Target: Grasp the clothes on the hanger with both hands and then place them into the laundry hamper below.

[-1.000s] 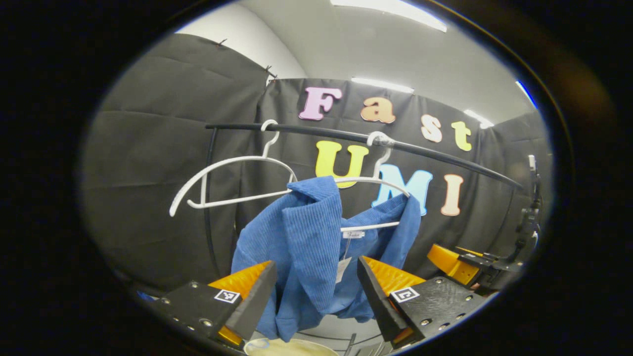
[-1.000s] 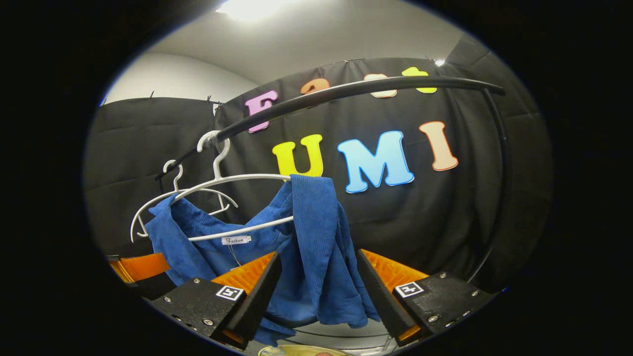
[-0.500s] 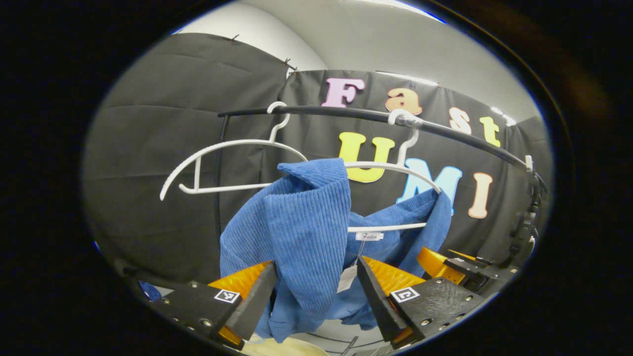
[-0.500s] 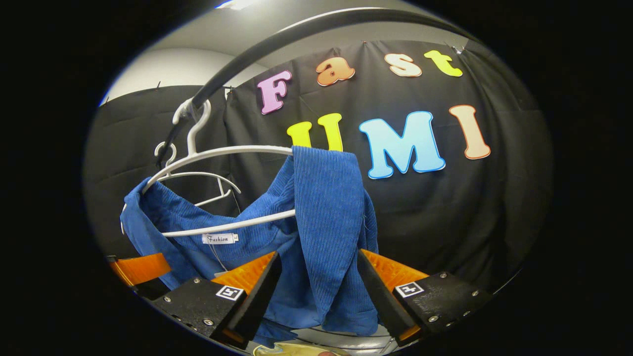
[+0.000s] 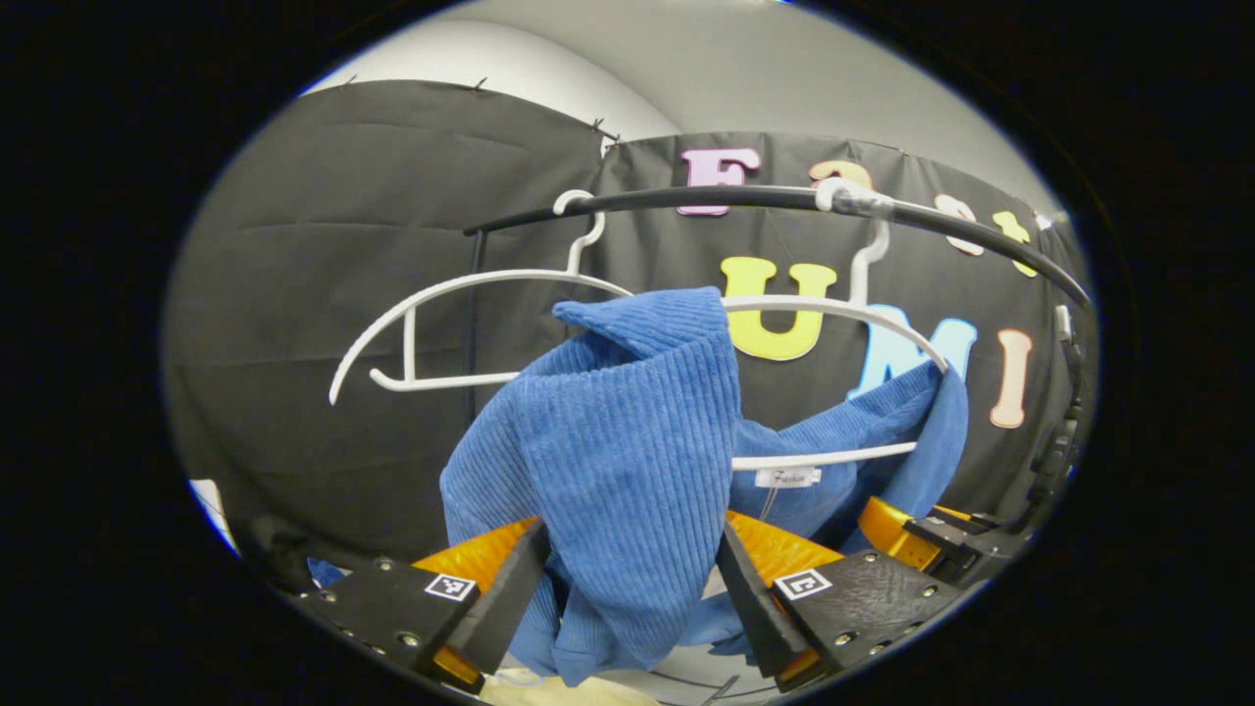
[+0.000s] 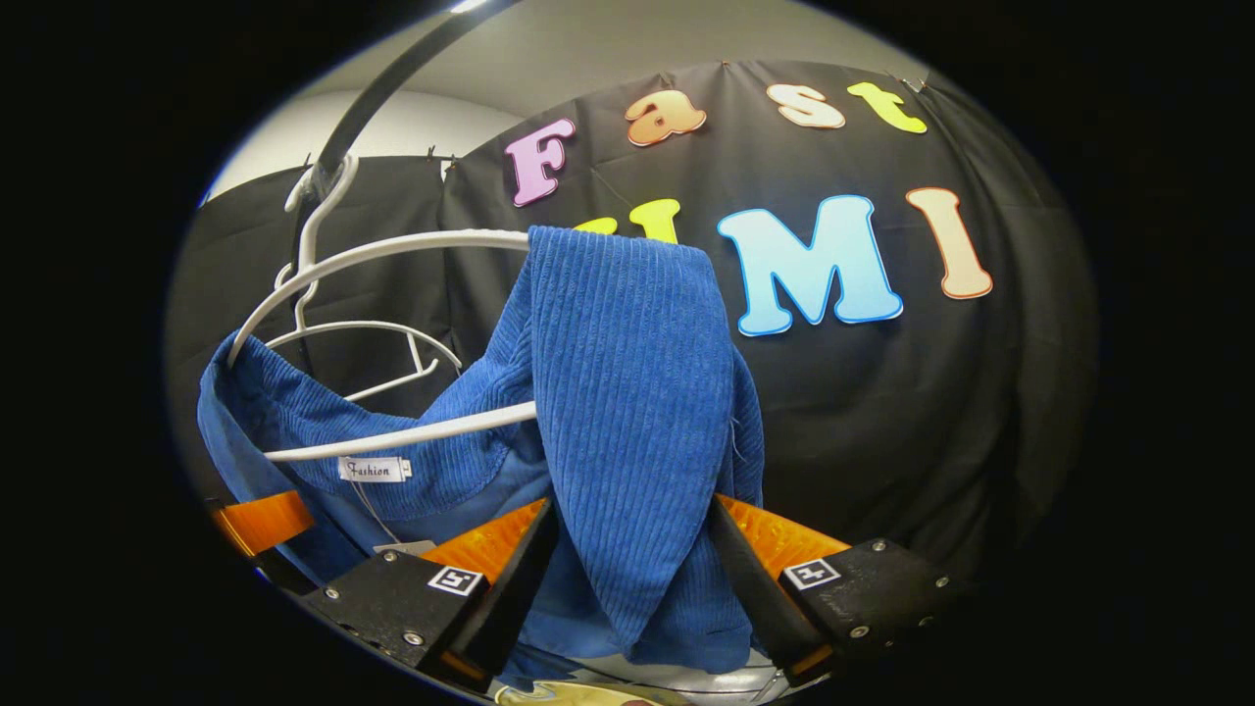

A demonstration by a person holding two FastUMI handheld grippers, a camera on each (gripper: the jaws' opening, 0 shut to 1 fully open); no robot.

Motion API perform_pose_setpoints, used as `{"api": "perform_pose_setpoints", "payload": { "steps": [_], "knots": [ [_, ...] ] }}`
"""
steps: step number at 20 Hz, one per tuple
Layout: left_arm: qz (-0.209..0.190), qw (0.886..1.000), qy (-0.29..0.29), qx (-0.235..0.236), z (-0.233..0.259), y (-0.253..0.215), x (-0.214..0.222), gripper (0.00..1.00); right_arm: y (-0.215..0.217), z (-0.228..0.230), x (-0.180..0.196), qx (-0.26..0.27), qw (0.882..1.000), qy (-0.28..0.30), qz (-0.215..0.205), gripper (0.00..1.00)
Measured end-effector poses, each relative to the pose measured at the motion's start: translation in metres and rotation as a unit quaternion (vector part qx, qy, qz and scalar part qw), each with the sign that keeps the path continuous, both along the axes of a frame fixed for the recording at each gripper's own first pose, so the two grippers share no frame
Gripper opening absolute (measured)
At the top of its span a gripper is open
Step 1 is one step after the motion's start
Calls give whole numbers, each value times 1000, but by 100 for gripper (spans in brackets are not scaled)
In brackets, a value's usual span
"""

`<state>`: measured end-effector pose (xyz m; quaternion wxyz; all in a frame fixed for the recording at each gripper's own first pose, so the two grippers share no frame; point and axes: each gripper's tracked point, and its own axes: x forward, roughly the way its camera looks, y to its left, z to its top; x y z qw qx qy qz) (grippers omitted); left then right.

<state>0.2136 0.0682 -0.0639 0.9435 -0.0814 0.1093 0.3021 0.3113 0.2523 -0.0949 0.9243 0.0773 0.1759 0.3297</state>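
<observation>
So your left gripper [image 5: 627, 598] has its fingers spread wide with the blue shirt [image 5: 627, 461] hanging right down between them, one shoulder of it draped in the gap. The cloth brushes the inner edges of both fingers, but they aren't clamped on it. Same deal on your right gripper [image 6: 627, 588]: fingers apart, the other shoulder of the shirt [image 6: 627, 412] drooping between them, nothing pinched. The shirt sits on a white hanger [image 5: 833, 314] hooked over the black rail [image 5: 745, 199], with its collar and label sagging under the hanger's lower bar [image 6: 402, 436]. A second hanger [image 5: 461, 328], bare, hangs on the rail just beside it. In the left gripper view you can see your other gripper [image 5: 931, 534] poking in at the lower right, close to the far side of the shirt. A pale rim of something [image 5: 549, 691] peeks out below the shirt, can't tell what it is.
</observation>
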Motion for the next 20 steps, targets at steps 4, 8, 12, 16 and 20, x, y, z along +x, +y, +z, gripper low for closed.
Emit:
{"api": "perform_pose_setpoints", "payload": {
  "steps": [4, 8, 12, 16, 20],
  "knots": [
    [12, 1000, 1, 0, -2, 2, 2, 80, 7, -1, 4, 8, 1000, 5, 10, 84],
    [26, 1000, 1, 9, -3, 8, 2, 31, 6, 2, 5, 19, 1000, 0, 11, 47],
    [7, 1000, -11, 6, 0, -1, 2, 2, 0, 7, 6, 31, 999, -2, 7, 10],
    [-42, 999, -26, -15, 1, -21, 9, 3, 2, 14, 0, 44, 999, -9, 28, 0],
    [-39, 998, -34, -21, 0, -22, 2, 2, -2, 17, -8, 34, 998, -33, 37, 0]
  ]
}}
